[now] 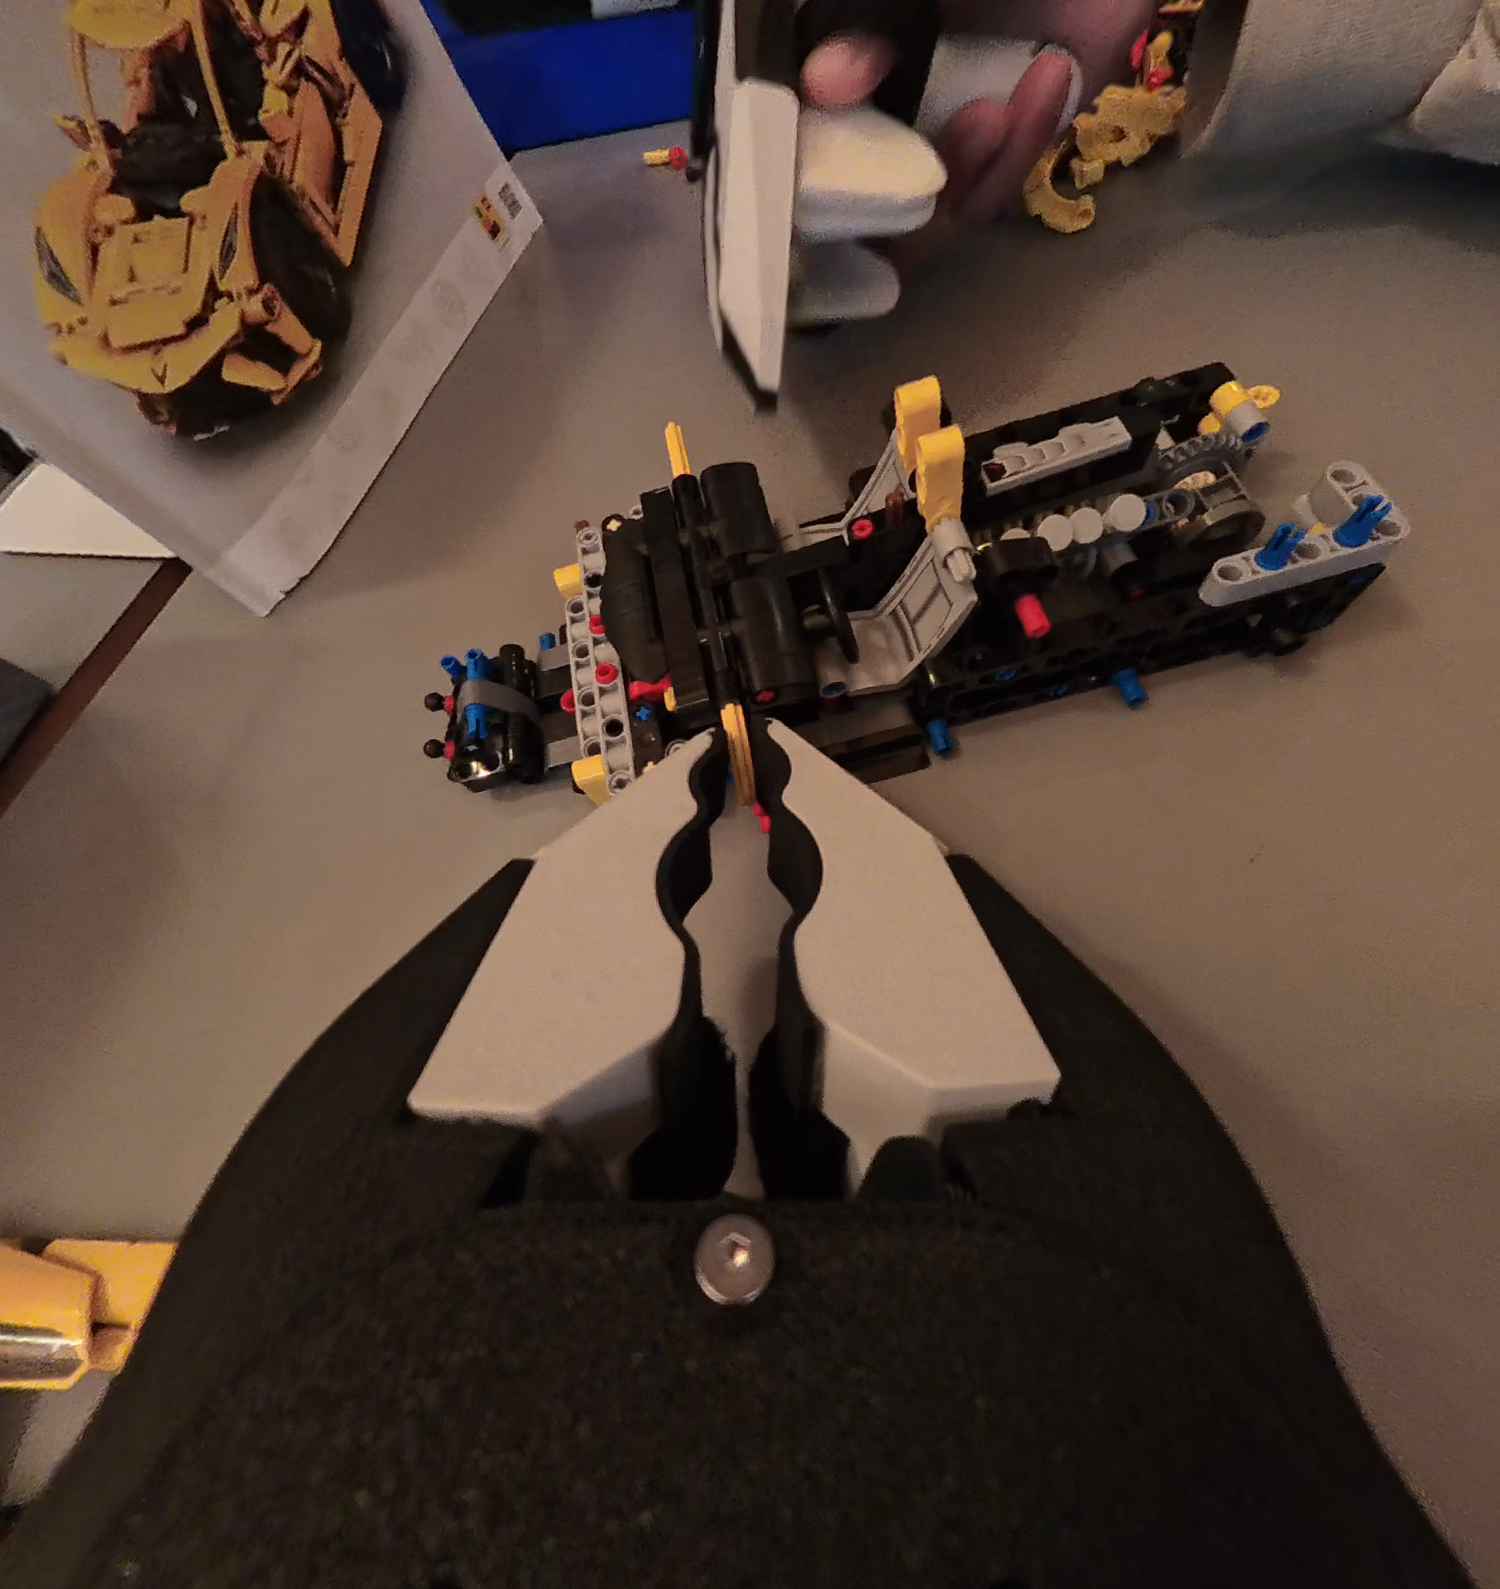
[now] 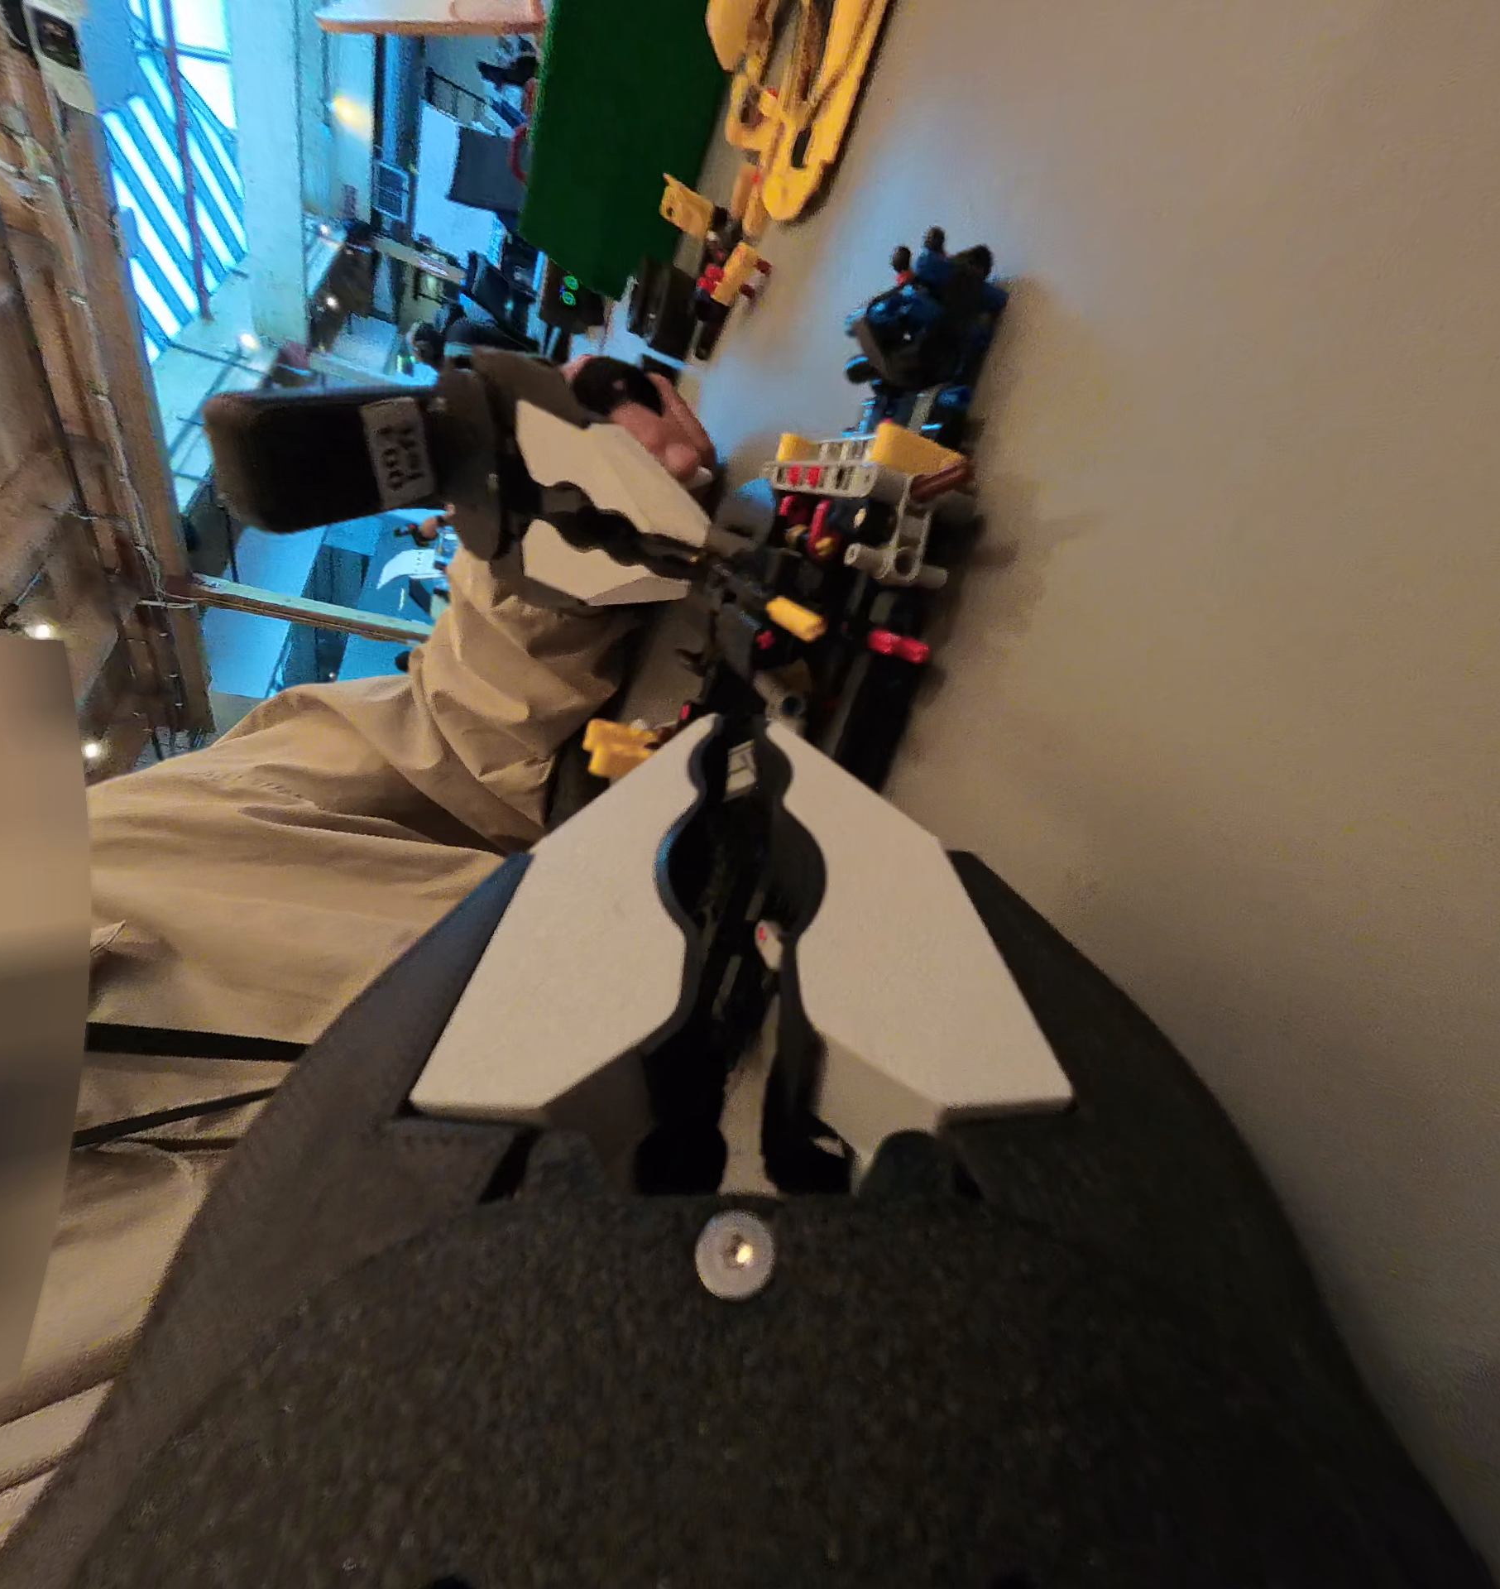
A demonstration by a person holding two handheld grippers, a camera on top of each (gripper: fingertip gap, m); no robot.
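Note:
A long brick-built vehicle chassis (image 1: 1030, 550), black with grey, yellow, red and blue parts, lies on the grey table (image 1: 1202, 989). My left gripper (image 1: 739, 738) is at its near side, shut on a thin yellow piece (image 1: 739, 761) that stands on edge at the chassis rim. The right wrist view shows this gripper (image 2: 703, 550) coming in from the left onto the chassis (image 2: 884, 533). My right gripper (image 2: 742, 731) has its jaws nearly closed. Dark chassis parts and a grey ribbed bit (image 2: 742, 765) show through the slit. In the left wrist view it (image 1: 759, 378) is blurred, its tip just behind the chassis.
A box printed with a yellow vehicle (image 1: 213, 215) stands at the back left near the table edge (image 1: 67, 688). A blue bin (image 1: 574, 69), a loose pin (image 1: 664, 156) and yellow brick assemblies (image 1: 1099, 146) lie at the back. More yellow parts (image 1: 33, 1307) lie near left. Across from one pair of fingers to the other is roughly 9 cm.

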